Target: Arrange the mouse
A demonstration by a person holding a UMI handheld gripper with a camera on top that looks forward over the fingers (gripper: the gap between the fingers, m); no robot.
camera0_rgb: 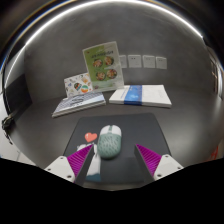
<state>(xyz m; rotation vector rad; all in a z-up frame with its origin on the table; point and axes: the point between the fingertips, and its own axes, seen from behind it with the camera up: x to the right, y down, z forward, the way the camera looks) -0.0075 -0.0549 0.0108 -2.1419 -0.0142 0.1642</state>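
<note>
Grey desk [40, 130] is carrying a dark mouse mat [135, 128], and on it the pale mouse [109, 143] is lying between the fingers, near the left one, with gaps at both sides. Spread apart and gripping nothing, the gripper [112, 160] is probably lining up for a grasp. Beyond, booklets [78, 104] are lying flat, while a leaflet [104, 63] is standing propped, seemingly for display.

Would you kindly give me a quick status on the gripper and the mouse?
Gripper open. Mouse on dark mat, between the fingers, not gripped. Small red item beside it.
</note>
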